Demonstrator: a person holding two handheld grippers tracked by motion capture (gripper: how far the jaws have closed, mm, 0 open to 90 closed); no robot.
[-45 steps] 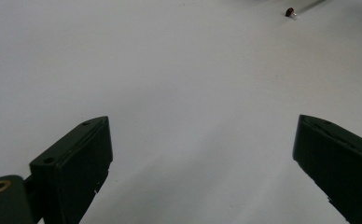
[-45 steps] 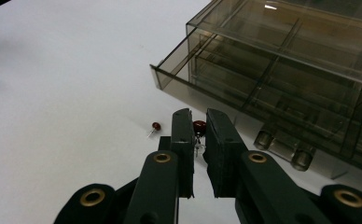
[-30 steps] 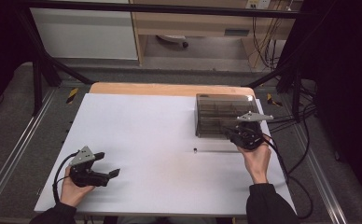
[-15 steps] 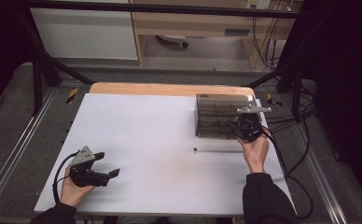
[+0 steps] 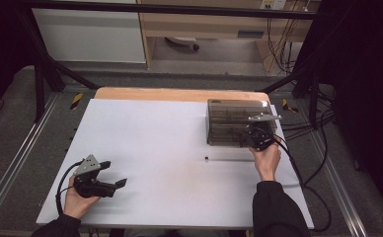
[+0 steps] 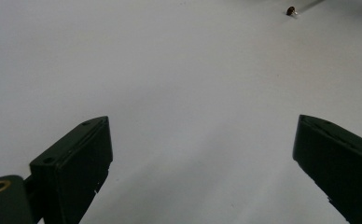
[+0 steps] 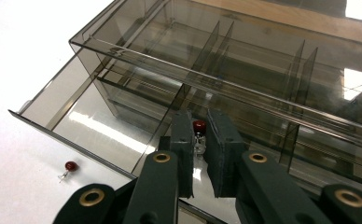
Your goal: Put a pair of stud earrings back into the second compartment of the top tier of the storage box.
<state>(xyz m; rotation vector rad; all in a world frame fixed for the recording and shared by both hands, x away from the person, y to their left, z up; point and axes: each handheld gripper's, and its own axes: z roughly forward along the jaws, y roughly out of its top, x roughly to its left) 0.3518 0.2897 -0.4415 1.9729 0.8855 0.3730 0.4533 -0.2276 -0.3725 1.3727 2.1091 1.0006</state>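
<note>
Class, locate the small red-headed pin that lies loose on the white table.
The small red-headed pin lies on the white table, just outside the open drawer's front wall of the smoky clear plastic drawer box; in the high view it sits left of the right gripper.

The drawer cabinet sits at the table's far right; one small component lies just before its open drawer, seemingly loose.
</note>
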